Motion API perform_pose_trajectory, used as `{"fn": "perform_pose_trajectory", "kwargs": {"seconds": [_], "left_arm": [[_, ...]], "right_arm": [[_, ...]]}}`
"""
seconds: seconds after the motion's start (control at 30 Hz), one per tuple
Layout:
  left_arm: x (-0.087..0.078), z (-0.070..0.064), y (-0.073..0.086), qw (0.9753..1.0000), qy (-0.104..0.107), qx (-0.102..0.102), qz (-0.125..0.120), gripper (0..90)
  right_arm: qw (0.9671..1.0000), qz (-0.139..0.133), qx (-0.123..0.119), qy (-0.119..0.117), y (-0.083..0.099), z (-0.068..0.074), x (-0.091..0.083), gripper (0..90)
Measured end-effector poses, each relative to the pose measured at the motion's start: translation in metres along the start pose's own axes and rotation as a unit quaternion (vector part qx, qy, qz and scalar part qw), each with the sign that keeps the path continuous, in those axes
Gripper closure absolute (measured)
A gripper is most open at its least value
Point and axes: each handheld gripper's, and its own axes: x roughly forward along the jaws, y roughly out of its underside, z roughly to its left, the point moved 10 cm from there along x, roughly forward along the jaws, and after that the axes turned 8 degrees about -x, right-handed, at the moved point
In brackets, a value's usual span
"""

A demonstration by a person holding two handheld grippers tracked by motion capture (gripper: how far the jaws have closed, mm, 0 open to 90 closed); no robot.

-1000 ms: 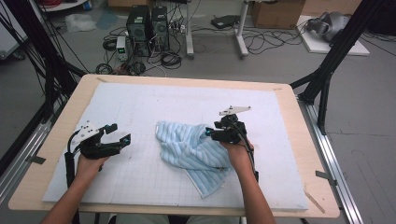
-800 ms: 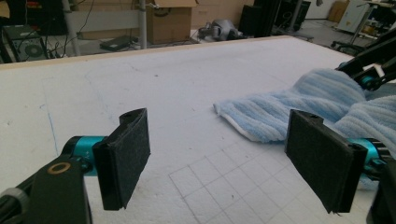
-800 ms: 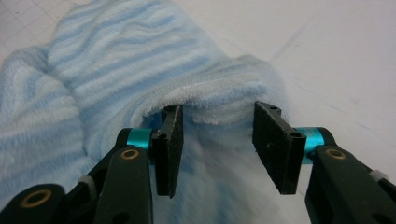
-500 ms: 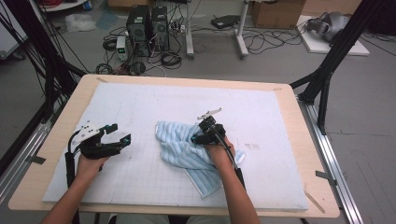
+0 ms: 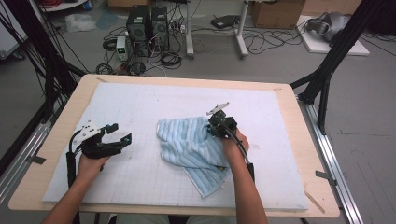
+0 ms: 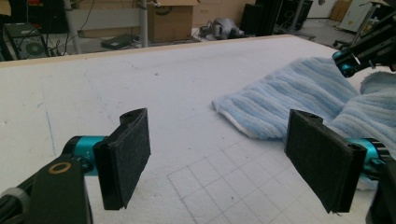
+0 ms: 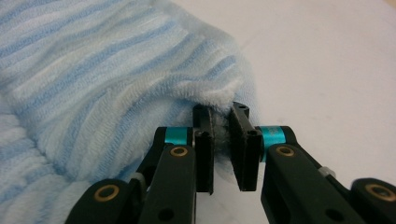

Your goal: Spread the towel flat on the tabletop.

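Note:
A light blue striped towel (image 5: 189, 144) lies crumpled on the middle of the white gridded mat (image 5: 140, 105). My right gripper (image 5: 216, 125) sits at the towel's upper right edge. In the right gripper view its jaws are shut on a fold of the towel (image 7: 93, 79), with pile squeezed between the pads (image 7: 203, 140). My left gripper (image 5: 119, 134) rests on the mat left of the towel, apart from it. In the left gripper view this gripper (image 6: 219, 158) stands wide open with nothing between its jaws. Beyond it are the towel (image 6: 289, 93) and the other gripper (image 6: 364, 51).
The mat covers a wooden table (image 5: 299, 140) whose bare rim runs around it. Black frame posts (image 5: 327, 70) stand at the table's far corners. Computers and cables (image 5: 147, 28) sit on the floor beyond the far edge.
My right gripper carried the towel's right edge to the left over the cloth, then drifted slightly back right. The left gripper stayed put and open.

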Motion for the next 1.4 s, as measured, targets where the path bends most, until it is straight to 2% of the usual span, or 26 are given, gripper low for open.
{"fn": "perform_pose_trajectory", "kwargs": {"seconds": [0.03,0.07,0.1,0.13,0.2,0.23,0.27,0.3,0.33,0.4,0.5,0.53,0.57,0.63,0.7,0.83,0.93,1.1,1.13,1.17,1.27,1.4], "left_arm": [[0.0,0.0,0.0,1.0,0.0,0.0,0.0,22.9],[0.0,-0.001,0.0,1.0,0.001,0.001,0.001,22.9],[0.001,-0.001,0.0,1.0,-0.001,0.002,0.001,23.1],[0.001,-0.001,0.0,1.0,-0.005,0.001,0.002,23.1],[0.0,0.001,0.0,0.9999,-0.015,-0.001,0.005,26.4],[0.0,0.002,0.0,0.9998,-0.019,-0.005,0.006,26.8],[-0.001,0.002,-0.001,0.9997,-0.021,-0.008,0.004,26.8],[-0.001,0.002,-0.001,0.9997,-0.02,-0.014,0.004,26.8],[-0.001,0.002,-0.001,0.9996,-0.019,-0.02,0.003,26.8],[0.002,0.001,-0.001,0.9994,-0.015,-0.032,0.006,26.9],[0.01,-0.004,-0.003,0.9989,-0.001,-0.04,0.023,26.9],[0.014,-0.007,-0.005,0.9987,0.005,-0.045,0.024,26.9],[0.018,-0.01,-0.007,0.9984,0.012,-0.049,0.025,27.2],[0.03,-0.017,-0.013,0.9977,0.023,-0.059,0.026,27.2],[0.044,-0.024,-0.018,0.997,0.033,-0.063,0.03,27.1],[0.072,-0.039,-0.024,0.9957,0.049,-0.067,0.041,27.0],[0.098,-0.05,-0.023,0.9945,0.054,-0.063,0.064,25.8],[0.134,-0.059,-0.019,0.9926,0.048,-0.056,0.096,25.4],[0.143,-0.06,-0.018,0.9922,0.042,-0.047,0.108,25.4],[0.148,-0.061,-0.017,0.9917,0.039,-0.047,0.113,25.5],[0.167,-0.066,-0.01,0.9891,0.027,-0.039,0.139,25.7],[0.184,-0.07,0.004,0.9859,0.013,-0.015,0.166,26.3]], "right_arm": [[1.0,0.0,0.0,0.0,0.0,0.0,0.0,81.3],[0.9999,0.004,-0.003,0.012,0.002,-0.006,-0.001,81.3],[0.9993,0.018,-0.001,0.033,0.007,-0.018,-0.004,81.1],[0.9993,0.018,-0.001,0.033,0.007,-0.018,-0.004,81.1],[0.9983,0.018,0.009,0.055,0.013,-0.034,-0.006,80.8],[0.996,0.012,0.035,0.081,0.019,-0.047,-0.007,80.6],[0.996,0.012,0.035,0.081,0.019,-0.047,-0.007,80.6],[0.9934,-0.001,0.066,0.094,0.025,-0.054,-0.008,78.8],[0.9934,-0.001,0.066,0.094,0.025,-0.054,-0.008,78.8],[0.9922,-0.025,0.086,0.086,0.026,-0.054,-0.008,71.5],[0.9879,-0.076,0.116,0.07,0.026,-0.05,-0.017,55.3],[0.9879,-0.076,0.116,0.07,0.026,-0.05,-0.017,55.3],[0.9856,-0.096,0.124,0.064,0.025,-0.048,-0.026,50.4],[0.9851,-0.101,0.124,0.064,0.026,-0.047,-0.03,48.2],[0.9844,-0.12,0.113,0.061,0.027,-0.043,-0.048,46.1],[0.9841,-0.133,0.103,0.056,0.031,-0.037,-0.06,45.0],[0.9839,-0.139,0.099,0.053,0.036,-0.031,-0.066,44.1],[0.983,-0.148,0.1,0.041,0.045,-0.022,-0.066,41.4],[0.9825,-0.151,0.102,0.039,0.047,-0.02,-0.065,41.5],[0.9818,-0.153,0.107,0.036,0.049,-0.019,-0.064,41.5],[0.9831,-0.148,0.104,0.029,0.052,-0.018,-0.061,41.5],[0.9816,-0.156,0.106,0.027,0.051,-0.017,-0.063,41.5]]}}
